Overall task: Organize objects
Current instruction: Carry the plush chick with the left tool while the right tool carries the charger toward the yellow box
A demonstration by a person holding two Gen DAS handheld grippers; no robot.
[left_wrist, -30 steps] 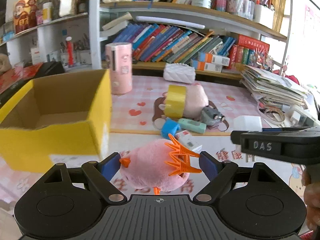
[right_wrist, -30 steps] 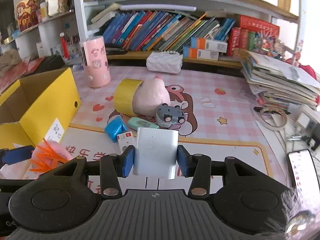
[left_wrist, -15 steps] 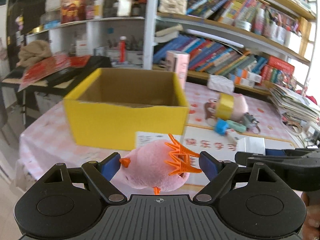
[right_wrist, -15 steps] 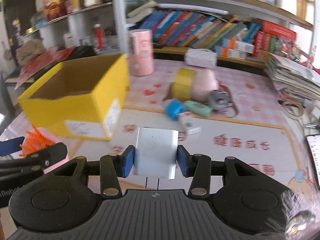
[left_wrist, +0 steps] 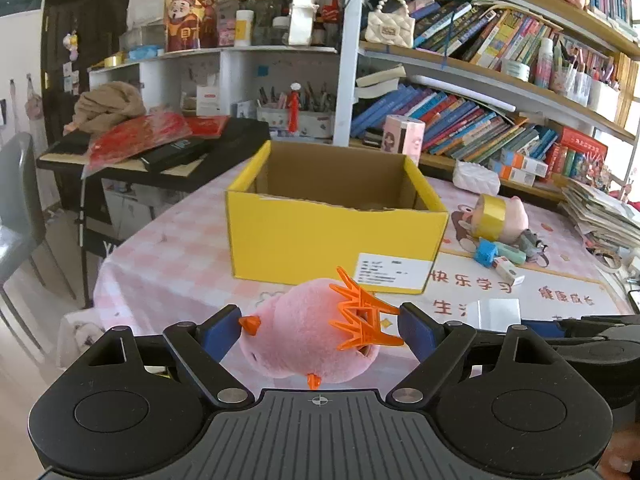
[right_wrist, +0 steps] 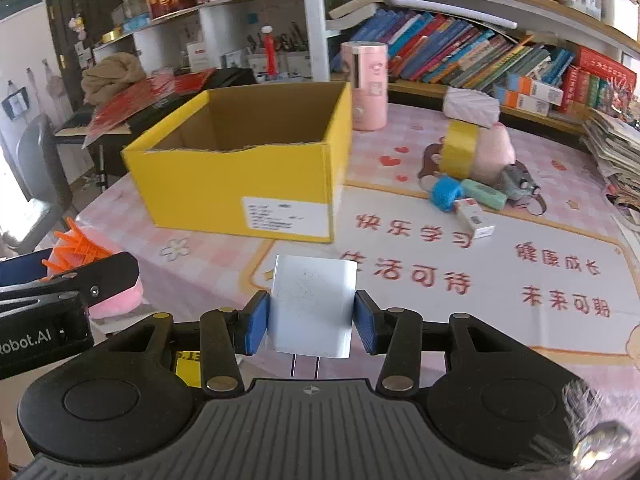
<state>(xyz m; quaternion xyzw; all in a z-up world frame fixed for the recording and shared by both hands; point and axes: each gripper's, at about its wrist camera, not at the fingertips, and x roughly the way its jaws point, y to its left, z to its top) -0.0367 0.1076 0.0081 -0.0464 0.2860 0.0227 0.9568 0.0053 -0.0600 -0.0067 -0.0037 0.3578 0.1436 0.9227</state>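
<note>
My left gripper is shut on a pink plush chick with an orange plastic crown, held above the table in front of the open yellow cardboard box. My right gripper is shut on a white charger plug, prongs toward the camera, held to the right of the left gripper. The box stands ahead and left in the right wrist view. The chick and left gripper show at its left edge.
A pile on the pink checked table to the right of the box: yellow tape roll, pink plush, blue item, mint tube, small white box, toy car. A pink cylinder stands behind the box. Bookshelves line the back.
Both grippers have pulled back and swung left with their objects still held. The yellow box now sits further off and more central in both views.
</note>
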